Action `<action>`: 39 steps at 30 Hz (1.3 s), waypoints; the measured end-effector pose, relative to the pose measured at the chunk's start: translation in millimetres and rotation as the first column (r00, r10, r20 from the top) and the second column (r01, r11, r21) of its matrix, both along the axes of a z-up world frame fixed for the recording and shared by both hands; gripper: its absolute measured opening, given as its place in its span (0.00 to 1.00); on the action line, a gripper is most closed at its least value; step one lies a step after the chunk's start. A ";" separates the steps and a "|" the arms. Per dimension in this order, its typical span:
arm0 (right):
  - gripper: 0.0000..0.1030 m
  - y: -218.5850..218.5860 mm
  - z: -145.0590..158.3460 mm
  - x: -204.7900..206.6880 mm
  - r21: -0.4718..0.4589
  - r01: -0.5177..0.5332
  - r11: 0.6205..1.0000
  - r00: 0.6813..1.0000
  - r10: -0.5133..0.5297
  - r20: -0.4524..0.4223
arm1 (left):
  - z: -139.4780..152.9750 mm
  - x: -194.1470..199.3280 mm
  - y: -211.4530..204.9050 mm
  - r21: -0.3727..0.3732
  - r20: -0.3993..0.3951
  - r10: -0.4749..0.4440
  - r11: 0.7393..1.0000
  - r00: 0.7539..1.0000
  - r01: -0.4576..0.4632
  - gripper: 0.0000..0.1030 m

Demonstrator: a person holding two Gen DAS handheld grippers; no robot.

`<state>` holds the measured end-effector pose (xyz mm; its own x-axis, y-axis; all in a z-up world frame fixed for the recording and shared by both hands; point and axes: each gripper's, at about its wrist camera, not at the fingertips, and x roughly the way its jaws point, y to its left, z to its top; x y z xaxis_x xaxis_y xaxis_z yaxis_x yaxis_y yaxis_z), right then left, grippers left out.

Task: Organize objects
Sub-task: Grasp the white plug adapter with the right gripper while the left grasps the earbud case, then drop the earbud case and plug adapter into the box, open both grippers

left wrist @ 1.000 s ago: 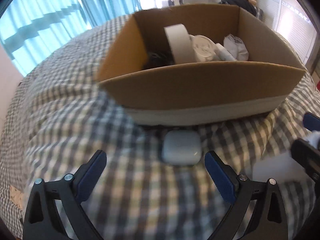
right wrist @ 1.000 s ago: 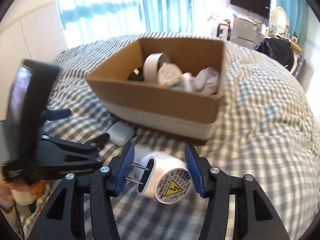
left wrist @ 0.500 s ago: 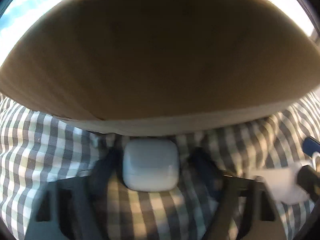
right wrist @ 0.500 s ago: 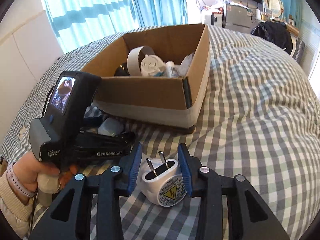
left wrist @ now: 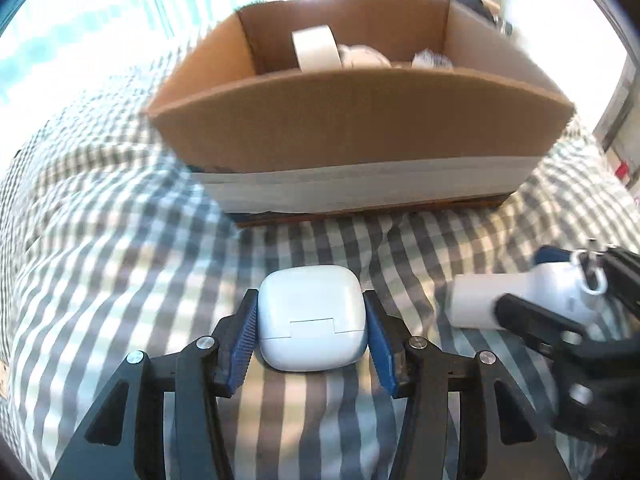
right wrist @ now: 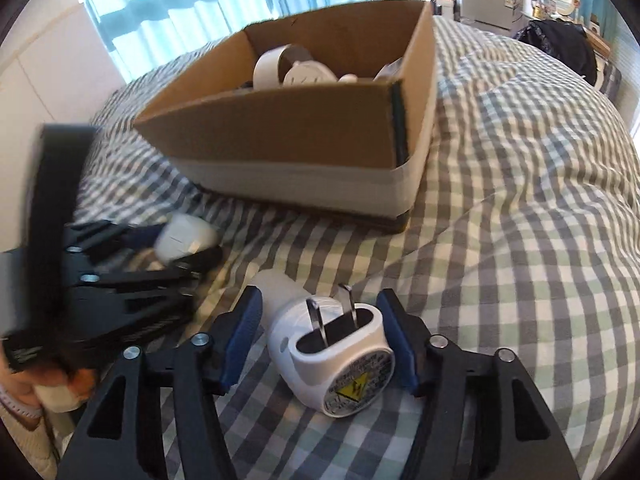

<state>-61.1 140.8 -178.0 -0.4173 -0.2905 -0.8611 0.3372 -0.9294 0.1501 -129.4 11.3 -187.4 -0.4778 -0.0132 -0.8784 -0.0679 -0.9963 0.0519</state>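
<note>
While the cardboard box (left wrist: pixel 360 136) already holds several items, I have two left outside. My left gripper (left wrist: pixel 308 334) clamps the earbud case (left wrist: pixel 312 316); my right gripper (right wrist: pixel 320 336) brackets the plug adapter (right wrist: pixel 336 356), one pad apparently short of contact.

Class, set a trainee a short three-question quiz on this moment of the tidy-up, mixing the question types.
1. True or false: the left gripper is shut on the earbud case.
2. The plug adapter sits between the right gripper's pads; its prongs point: A) toward the cardboard box B) into the bedding.
3. Fill in: the tape roll is inside the ____.

Key: 1 true; 2 A; 3 cardboard box.
</note>
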 end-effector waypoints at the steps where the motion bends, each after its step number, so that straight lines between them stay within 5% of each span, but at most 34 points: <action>1: 0.62 -2.9 -1.8 0.4 0.013 -0.008 1.000 1.000 0.008 0.005 | 3.8 4.9 -1.0 0.003 -0.010 0.002 1.000 1.000 -0.002 0.50; 9: 0.57 -24.9 -8.5 11.6 0.118 -0.080 0.990 0.997 0.079 0.010 | 28.7 39.9 -6.4 0.047 -0.051 0.003 0.999 0.999 -0.001 0.50; 11: 0.46 -29.9 -2.0 18.7 0.132 -0.095 0.987 0.995 0.098 -0.013 | 30.9 50.7 -6.1 0.043 -0.062 -0.001 0.999 0.998 0.004 0.50; 15: 0.46 -34.4 17.5 39.8 0.178 -0.067 0.982 0.991 0.087 -0.102 | 41.7 75.7 -11.1 0.044 -0.082 -0.002 0.999 0.997 0.005 0.50; 26: 0.46 -29.2 88.4 85.3 0.139 -0.028 0.990 0.969 0.061 -0.240 | 68.1 99.9 -9.7 0.099 -0.130 0.010 0.995 0.991 0.003 0.50; 39: 0.46 -38.0 178.0 91.4 0.052 -0.057 0.997 0.921 0.072 -0.382 | 157.8 84.5 -14.2 0.143 -0.285 0.036 0.990 0.958 0.005 0.50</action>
